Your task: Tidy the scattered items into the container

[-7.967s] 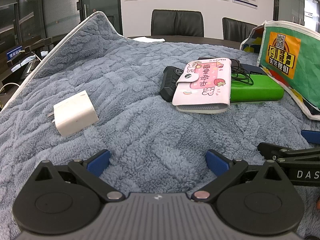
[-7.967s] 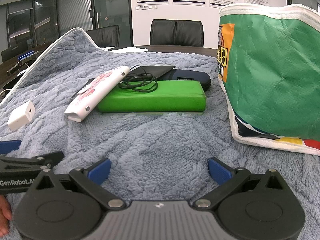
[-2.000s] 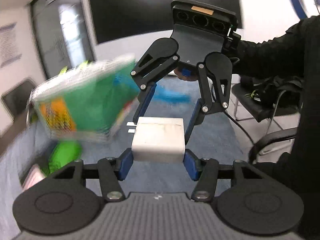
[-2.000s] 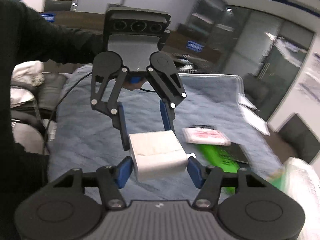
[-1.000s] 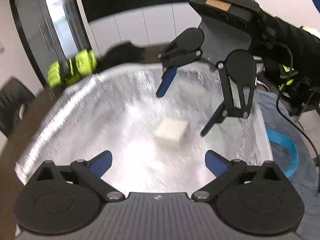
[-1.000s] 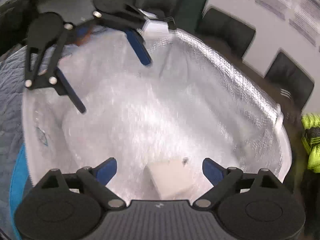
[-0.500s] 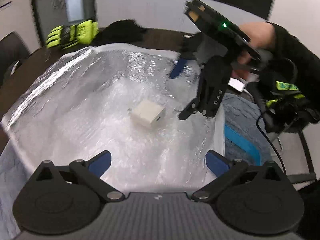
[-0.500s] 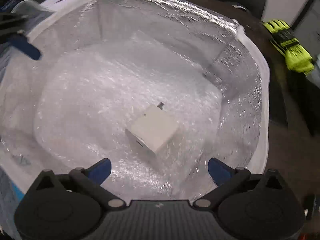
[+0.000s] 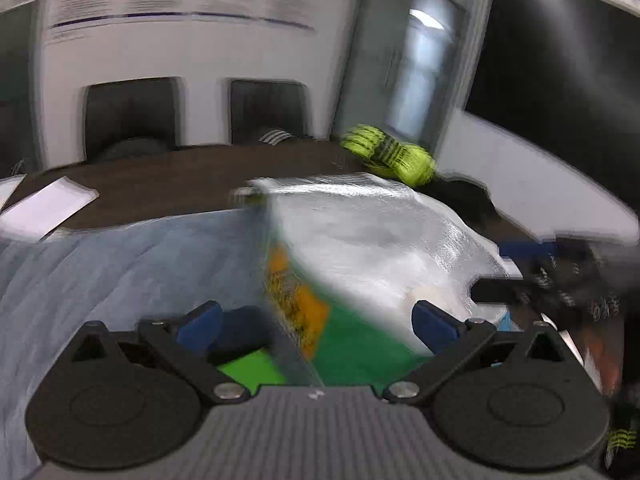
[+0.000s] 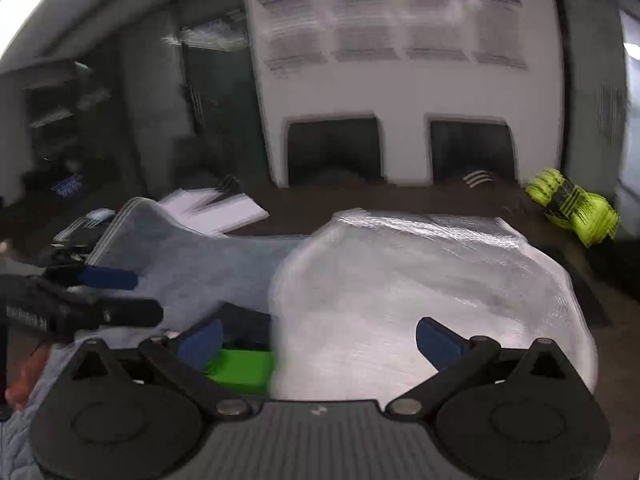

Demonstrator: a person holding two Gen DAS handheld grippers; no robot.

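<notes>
- Two claws, both spread wide, nothing between the blue pads of either.
- Left claw [image 9: 314, 322] poised above the near edge of the insulated bag [image 9: 384, 240]; silver foil lining to its right, green printed outer wall with an orange patch just below.
- Right claw [image 10: 318, 338] held over the same bag [image 10: 420, 280], foil-lined mouth gaping under its right finger.
- Green box [image 10: 240, 368] lying on the grey fleece blanket [image 10: 192, 264] just beside the bag's left wall, partly hidden behind the right claw's left finger; also seen in the left wrist view [image 9: 252, 372], low between the left finger and the bag.
- Dark flat item touching the far side of the green box, too blurred to name.
- White charger possibly the pale blur low in the bag by the left claw's right pad; cannot tell for certain.
- Other claw visible at the edge of each view, fingers apart.
- Neon-yellow gloves [image 10: 572, 204] on the dark bench [image 9: 160, 184] beyond the bag; white papers [image 10: 216, 210] further left; two black chairs against the wall.
- Heavy motion blur throughout.
</notes>
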